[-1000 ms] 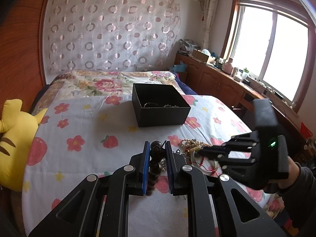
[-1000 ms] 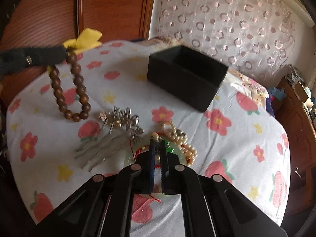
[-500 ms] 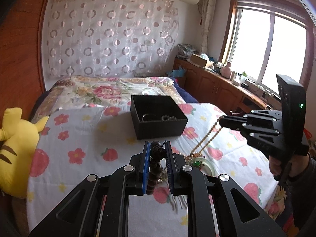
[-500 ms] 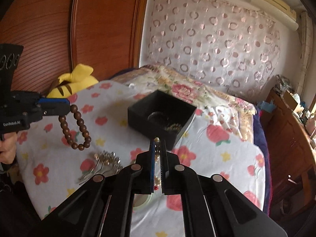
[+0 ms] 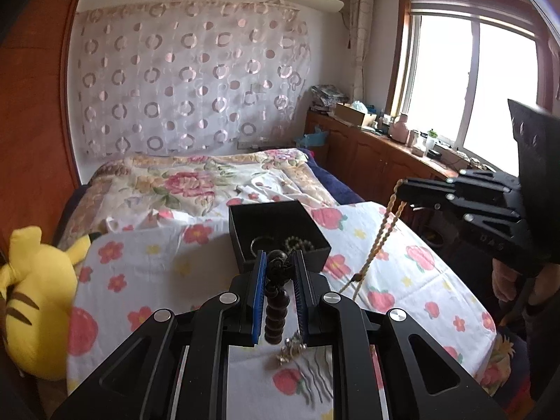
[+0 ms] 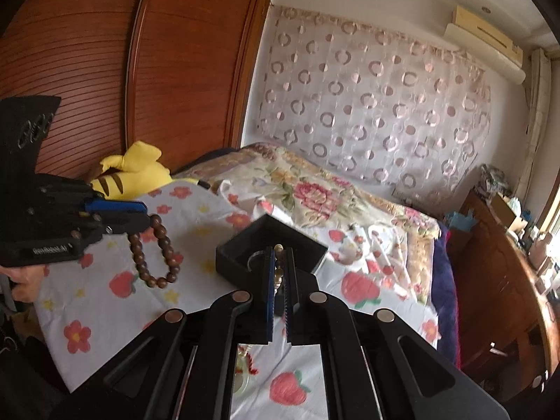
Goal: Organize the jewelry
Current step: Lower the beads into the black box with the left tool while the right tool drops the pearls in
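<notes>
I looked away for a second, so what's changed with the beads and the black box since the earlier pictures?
The right gripper has lifted the pale bead necklace off the bedspread; it now hangs from the closed jaws. The left gripper rose slightly, still clamped on the brown bead bracelet. The black box and silver hair comb stayed put.

Left wrist view: mounted behind the left gripper [image 5: 276,273], looking forward and slightly down across the bed [image 5: 147,262] toward the curtained wall, window at right. Right wrist view: mounted behind the right gripper [image 6: 278,269], angled toward the wardrobe [image 6: 105,52]. Both cover the black box [image 5: 280,224], and each shows the opposite gripper.
</notes>
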`<state>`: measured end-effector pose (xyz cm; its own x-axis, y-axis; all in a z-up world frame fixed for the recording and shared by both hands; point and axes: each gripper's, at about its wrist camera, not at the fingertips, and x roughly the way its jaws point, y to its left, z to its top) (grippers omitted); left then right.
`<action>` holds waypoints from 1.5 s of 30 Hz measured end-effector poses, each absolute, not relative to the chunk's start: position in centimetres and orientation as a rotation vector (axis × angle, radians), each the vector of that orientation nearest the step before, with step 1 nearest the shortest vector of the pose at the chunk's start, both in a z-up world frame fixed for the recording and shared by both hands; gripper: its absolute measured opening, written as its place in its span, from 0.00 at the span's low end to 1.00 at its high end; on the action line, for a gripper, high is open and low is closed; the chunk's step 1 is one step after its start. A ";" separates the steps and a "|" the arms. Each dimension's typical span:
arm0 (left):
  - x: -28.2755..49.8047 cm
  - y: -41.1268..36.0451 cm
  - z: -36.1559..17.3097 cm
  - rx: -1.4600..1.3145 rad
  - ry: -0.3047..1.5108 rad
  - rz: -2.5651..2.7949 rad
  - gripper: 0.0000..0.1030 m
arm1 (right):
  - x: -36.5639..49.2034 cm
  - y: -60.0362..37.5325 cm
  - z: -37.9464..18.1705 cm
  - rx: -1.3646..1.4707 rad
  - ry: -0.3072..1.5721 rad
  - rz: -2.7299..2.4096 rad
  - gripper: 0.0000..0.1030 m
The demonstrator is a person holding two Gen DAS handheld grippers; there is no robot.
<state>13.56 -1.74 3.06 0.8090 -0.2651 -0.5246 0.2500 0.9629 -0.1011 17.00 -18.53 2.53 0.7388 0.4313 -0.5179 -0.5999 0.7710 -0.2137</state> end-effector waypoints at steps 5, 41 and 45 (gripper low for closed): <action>15.1 -1.8 4.2 -0.025 0.559 -0.271 0.13 | 17.3 -17.8 4.7 -0.401 0.424 0.579 0.05; 26.0 -3.5 5.6 -0.023 0.628 -0.211 0.14 | 28.7 -15.6 -2.8 -0.309 0.667 0.559 0.06; 27.1 -4.2 4.3 -0.022 0.656 -0.217 0.14 | 28.5 -16.1 -3.9 -0.276 0.691 0.572 0.06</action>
